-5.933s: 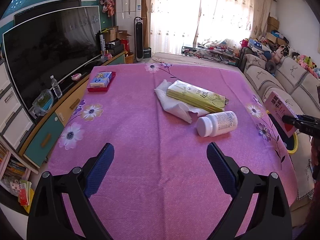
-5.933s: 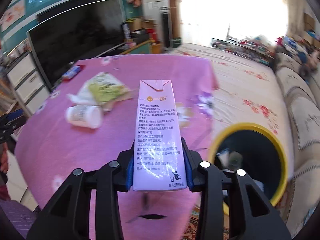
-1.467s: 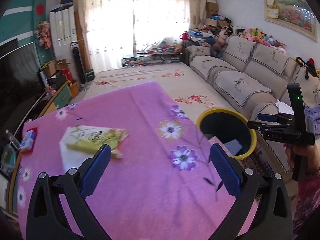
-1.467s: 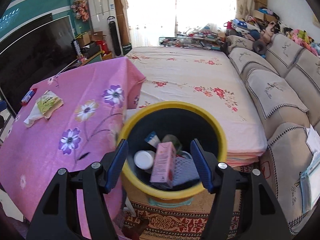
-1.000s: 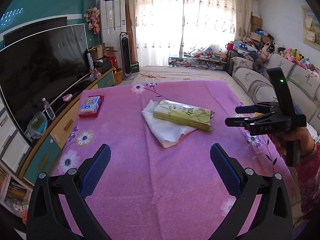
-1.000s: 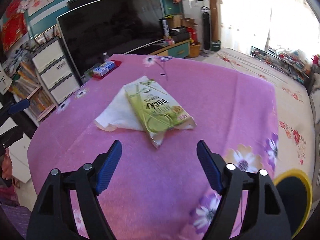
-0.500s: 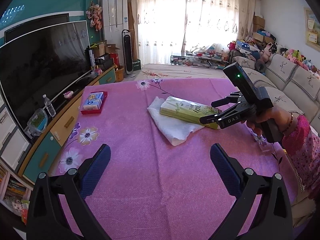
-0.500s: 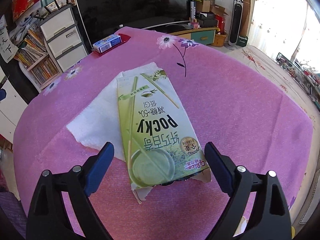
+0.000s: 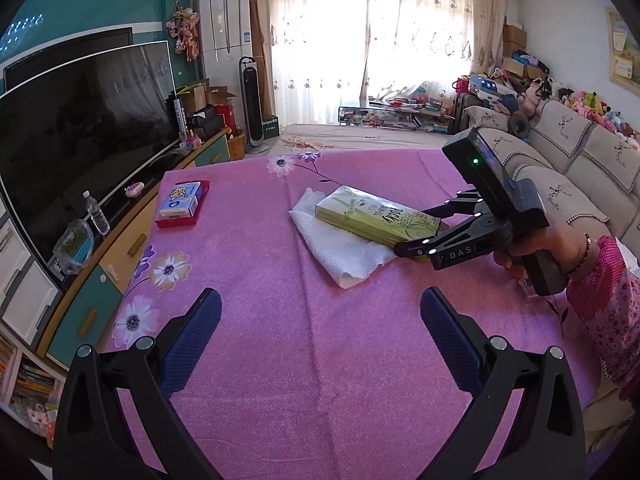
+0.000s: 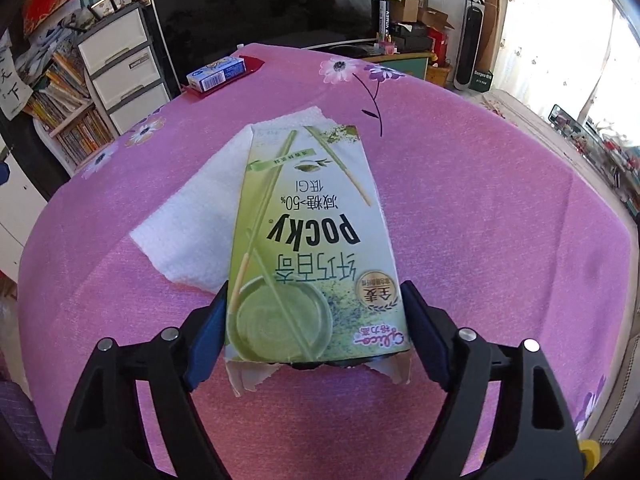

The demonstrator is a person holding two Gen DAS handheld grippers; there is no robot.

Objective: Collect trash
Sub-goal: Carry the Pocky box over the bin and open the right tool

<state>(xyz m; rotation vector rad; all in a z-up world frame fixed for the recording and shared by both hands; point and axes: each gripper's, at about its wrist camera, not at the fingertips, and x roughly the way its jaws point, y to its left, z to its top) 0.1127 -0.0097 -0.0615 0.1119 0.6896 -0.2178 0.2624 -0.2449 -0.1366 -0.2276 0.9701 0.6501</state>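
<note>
Table under a pink flowered cloth [image 9: 320, 360], spread wide ahead of both pairs of fingers. White paper towel [image 10: 192, 220] lies flat on it, beyond and to the left of the right gripper's fingertips, partly tucked under the box.

Green Pocky box [image 10: 312, 248] lies lengthwise along the right gripper's pointing line, far end resting on the towel, torn near end between the fingers. Small blue-and-white box [image 9: 180, 200] on a red tray sits well apart, far beyond the left gripper's left finger.

Right gripper [image 10: 316, 332]: jaws closing, one blue pad at each long side of the box's near end. Pads look at or just off the cardboard; no squeeze or dent visible, so I read it as not yet gripped. Left gripper [image 9: 320, 316]: spread wide, nothing between the fingers, hovering over bare cloth short of the towel.

Step in hand, as I judge it: taking hold of the box as the next bit of trash. Next move calls for finishing the close without crushing the hollow carton, then lifting it clear so the towel stays behind or gets picked up separately. The bin is barely in view, so the carry needs a turn toward it.
</note>
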